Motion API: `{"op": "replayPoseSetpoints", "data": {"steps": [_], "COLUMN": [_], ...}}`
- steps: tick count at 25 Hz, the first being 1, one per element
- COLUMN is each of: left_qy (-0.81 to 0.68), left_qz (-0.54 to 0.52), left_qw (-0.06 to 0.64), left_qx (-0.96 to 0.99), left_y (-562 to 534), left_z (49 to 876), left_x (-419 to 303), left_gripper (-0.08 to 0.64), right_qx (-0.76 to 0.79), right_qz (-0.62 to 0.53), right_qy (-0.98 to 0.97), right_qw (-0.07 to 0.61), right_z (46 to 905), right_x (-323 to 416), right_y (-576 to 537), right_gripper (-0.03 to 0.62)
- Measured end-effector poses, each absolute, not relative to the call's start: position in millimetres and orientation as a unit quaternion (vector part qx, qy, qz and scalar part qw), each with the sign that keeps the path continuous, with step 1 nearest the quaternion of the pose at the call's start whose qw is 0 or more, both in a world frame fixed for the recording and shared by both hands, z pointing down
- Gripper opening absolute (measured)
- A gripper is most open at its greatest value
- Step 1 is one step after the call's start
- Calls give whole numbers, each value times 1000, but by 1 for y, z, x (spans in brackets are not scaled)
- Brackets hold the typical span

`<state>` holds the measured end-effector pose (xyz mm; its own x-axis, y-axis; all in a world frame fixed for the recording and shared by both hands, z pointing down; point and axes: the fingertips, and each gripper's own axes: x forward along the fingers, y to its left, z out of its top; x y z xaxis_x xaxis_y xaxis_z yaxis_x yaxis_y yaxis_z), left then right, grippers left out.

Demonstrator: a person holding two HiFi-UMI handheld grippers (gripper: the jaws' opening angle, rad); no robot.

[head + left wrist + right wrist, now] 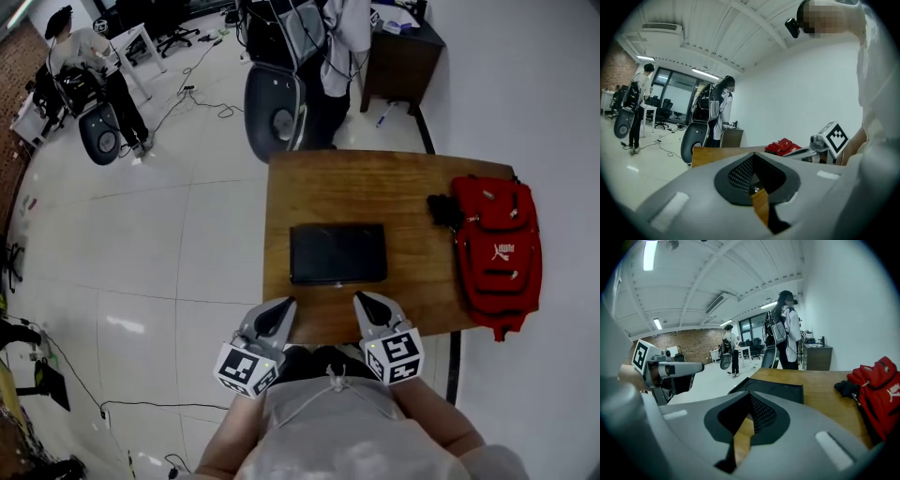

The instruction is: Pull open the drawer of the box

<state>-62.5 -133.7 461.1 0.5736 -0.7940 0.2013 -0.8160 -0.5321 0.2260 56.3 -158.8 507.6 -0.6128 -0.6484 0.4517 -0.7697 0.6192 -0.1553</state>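
Left hand-held gripper (289, 303) and right hand-held gripper (360, 297) hover closed, empty, near box (337, 253).

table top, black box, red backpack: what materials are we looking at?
Brown rectangular table top: wood or wood veneer, with visible grain and a slight sheen.
Flat black box: smooth and matte, probably plastic or painted board; can't tell which.
Red backpack: woven fabric, going by its soft folds and seams.

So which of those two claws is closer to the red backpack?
Right. The right claw is at the table's near edge, with the red backpack off to its right; the left claw is further left, by the black box's left corner.
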Motion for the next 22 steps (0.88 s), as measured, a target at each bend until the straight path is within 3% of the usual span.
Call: {"op": "replayPoseSetpoints", "data": {"steps": [13, 22], "left_qy": [-425, -396], "left_qz": [61, 68], "left_qw": [186, 212], "left_qx": [884, 891], "left_y": [-157, -161], "left_z": [488, 518], "left_x": [-73, -73], "left_gripper": [6, 6], "right_qx": [405, 423], "right_qz": [272, 325], "right_qy": [-830, -787], "right_qw": [270, 310], "right_z": [589, 638], "right_x": [37, 30], "right_y": [-165, -175], "right_gripper": [11, 121]}}
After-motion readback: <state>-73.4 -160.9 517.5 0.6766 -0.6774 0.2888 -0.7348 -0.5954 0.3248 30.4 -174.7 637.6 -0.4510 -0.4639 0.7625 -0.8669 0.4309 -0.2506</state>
